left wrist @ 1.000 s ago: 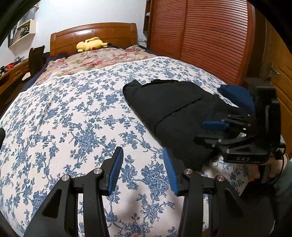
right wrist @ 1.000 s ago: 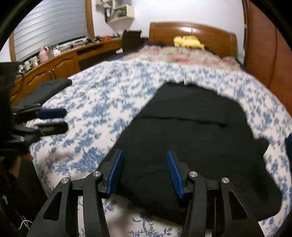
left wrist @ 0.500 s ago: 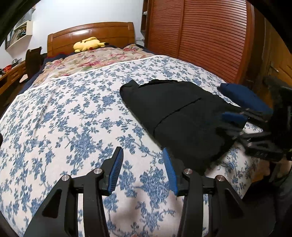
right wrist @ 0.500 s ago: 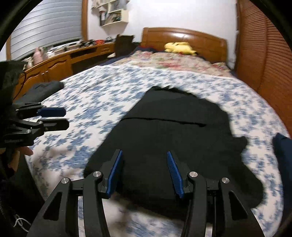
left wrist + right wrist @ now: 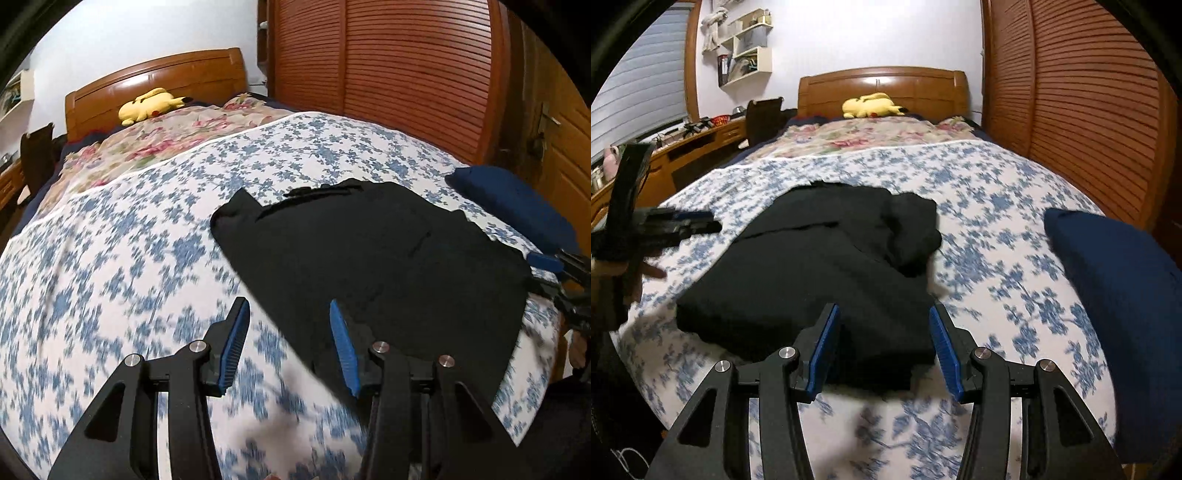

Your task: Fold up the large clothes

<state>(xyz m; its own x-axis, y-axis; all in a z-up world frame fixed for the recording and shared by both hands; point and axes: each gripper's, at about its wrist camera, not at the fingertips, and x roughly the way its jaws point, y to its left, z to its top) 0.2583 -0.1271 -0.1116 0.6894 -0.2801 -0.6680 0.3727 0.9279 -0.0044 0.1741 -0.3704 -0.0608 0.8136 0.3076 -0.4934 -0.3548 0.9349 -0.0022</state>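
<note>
A bed with a blue-flowered sheet (image 5: 990, 206) filled the room, a wooden headboard and a yellow plush toy (image 5: 871, 105) far ahead of both claws. The black garment (image 5: 827, 269) lay partly folded just ahead of the right gripper (image 5: 882, 345), and ahead and to the right of the left gripper (image 5: 286, 345). Both claws stood released, empty. The cloth looked soft, limp and fairly thick; its near hem corners seemed the best hold. A navy cushion (image 5: 1115, 280) lay right of the right claw.
</note>
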